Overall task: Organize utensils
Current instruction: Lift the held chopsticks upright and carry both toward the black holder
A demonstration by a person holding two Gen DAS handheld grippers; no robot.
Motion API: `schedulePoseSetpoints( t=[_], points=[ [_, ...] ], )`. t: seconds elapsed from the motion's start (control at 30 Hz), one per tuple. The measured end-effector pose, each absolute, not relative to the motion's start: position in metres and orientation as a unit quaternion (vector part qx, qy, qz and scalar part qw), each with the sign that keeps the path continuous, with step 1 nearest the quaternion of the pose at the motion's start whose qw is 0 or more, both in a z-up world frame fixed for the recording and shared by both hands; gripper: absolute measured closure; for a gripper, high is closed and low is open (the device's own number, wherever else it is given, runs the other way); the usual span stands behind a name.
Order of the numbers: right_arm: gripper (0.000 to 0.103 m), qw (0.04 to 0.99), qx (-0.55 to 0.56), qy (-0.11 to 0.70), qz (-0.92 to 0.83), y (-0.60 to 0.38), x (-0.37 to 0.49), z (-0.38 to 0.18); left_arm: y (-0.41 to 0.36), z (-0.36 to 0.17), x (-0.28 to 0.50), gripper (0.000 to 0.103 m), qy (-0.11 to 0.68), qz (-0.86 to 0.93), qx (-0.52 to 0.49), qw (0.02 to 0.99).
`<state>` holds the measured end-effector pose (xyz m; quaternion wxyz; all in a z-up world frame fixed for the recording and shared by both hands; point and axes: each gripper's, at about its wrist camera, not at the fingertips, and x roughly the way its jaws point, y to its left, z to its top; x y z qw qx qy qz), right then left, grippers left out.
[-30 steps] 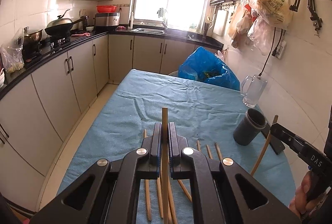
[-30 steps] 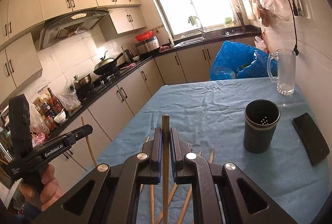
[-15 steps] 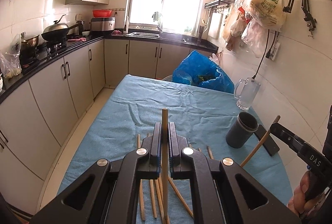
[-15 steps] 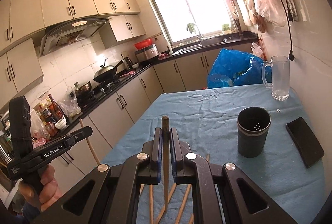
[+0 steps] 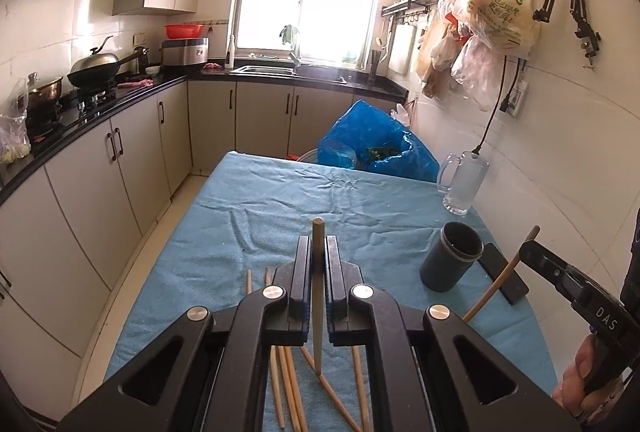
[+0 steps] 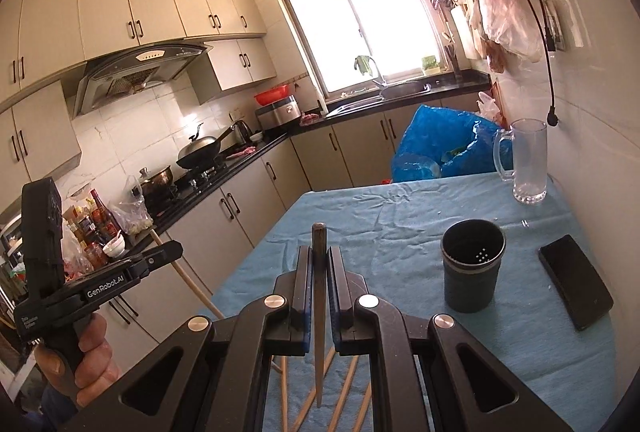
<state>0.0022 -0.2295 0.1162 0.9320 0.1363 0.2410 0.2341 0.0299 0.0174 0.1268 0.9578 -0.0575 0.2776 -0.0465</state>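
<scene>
Left claw (image 5: pixel 318 256): clamped on an upright chopstick (image 5: pixel 318 296).
Right claw (image 6: pixel 319 264): clamped on a dark chopstick (image 6: pixel 319 312).
Surface (image 5: pixel 280 200): blue cloth, loose chopsticks (image 5: pixel 288 384), black cup (image 6: pixel 472 266).
Room: kitchen.

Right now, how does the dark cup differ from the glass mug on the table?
The cup is dark and opaque; the mug is clear glass. The mug has a handle; the cup shows none. The mug stands taller and farther back by the wall; the cup stands nearer, beside the phone. Both stand upright on the blue cloth and look empty.
</scene>
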Motion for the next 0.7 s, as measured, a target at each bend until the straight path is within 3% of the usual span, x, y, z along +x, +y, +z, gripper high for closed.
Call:
schedulePoseSetpoints(
  t=[0.7],
  points=[
    [0.095,0.961,0.131,0.181,0.163,-0.292,0.019,0.174,-0.046,0.172,0.069,0.098,0.268,-0.108,-0.031,0.957]
  ],
)
